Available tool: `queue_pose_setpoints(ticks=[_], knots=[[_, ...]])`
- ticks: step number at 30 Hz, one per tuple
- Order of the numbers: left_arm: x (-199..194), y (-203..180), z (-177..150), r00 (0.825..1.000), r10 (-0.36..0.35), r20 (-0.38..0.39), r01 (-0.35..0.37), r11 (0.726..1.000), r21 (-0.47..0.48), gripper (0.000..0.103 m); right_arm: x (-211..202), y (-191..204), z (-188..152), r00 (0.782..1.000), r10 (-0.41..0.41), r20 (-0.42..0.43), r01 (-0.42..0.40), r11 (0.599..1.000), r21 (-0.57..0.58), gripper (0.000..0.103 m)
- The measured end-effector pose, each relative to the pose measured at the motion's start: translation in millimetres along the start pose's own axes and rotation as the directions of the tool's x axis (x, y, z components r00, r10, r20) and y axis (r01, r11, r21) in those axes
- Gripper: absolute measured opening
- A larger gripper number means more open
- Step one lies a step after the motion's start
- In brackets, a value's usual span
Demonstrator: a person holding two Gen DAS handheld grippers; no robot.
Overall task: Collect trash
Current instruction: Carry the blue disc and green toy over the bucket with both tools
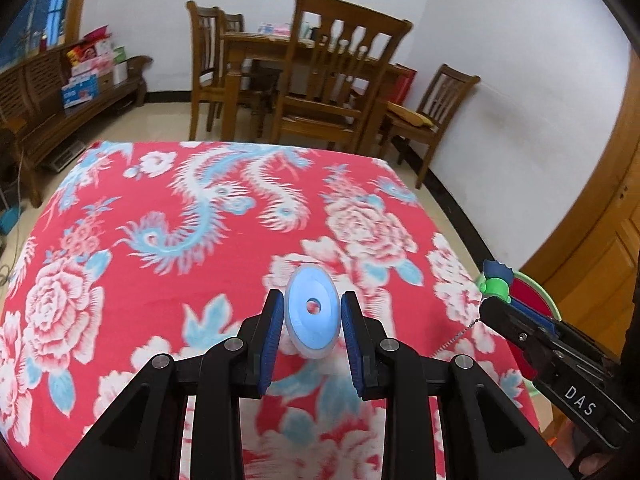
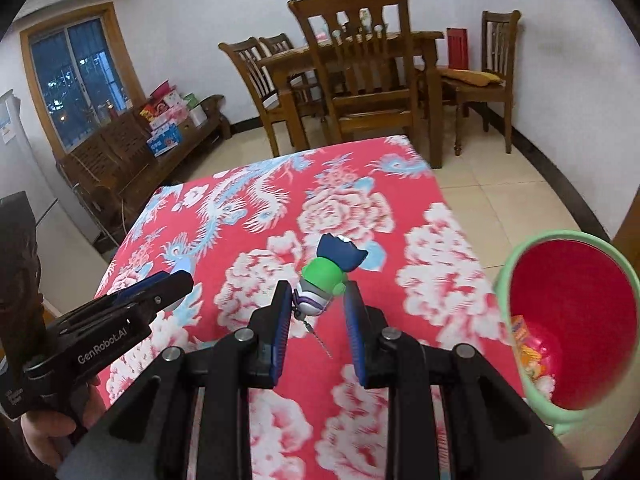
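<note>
Trash bin [image 2: 568,320] sits off the counter's [image 2: 248,208] right edge, nearest my right gripper [image 2: 318,304], which grips a green toy figure [image 2: 324,280]; my left gripper [image 1: 312,312] clamps a blue disc [image 1: 314,310] farther left.

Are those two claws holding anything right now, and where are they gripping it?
Yes. The left gripper pinches a blue disc by its edges. The right gripper holds a small toy figure by its lower body, chain dangling.
</note>
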State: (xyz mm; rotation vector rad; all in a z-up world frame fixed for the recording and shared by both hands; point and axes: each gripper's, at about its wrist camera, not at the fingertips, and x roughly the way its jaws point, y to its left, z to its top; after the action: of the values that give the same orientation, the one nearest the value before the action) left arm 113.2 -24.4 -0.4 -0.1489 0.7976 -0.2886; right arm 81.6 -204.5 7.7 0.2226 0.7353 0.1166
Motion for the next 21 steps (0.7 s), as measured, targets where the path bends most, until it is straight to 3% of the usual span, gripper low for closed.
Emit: queue_pose_setpoints(ticks=[21], knots=[[17, -113, -10, 0.991, -0.111, -0.068, 0.123, 0.973, 0.193, 0.03, -53, -88, -23, 0.991, -0.119, 0.064, 0.109, 0.985, 0.132, 0.028]])
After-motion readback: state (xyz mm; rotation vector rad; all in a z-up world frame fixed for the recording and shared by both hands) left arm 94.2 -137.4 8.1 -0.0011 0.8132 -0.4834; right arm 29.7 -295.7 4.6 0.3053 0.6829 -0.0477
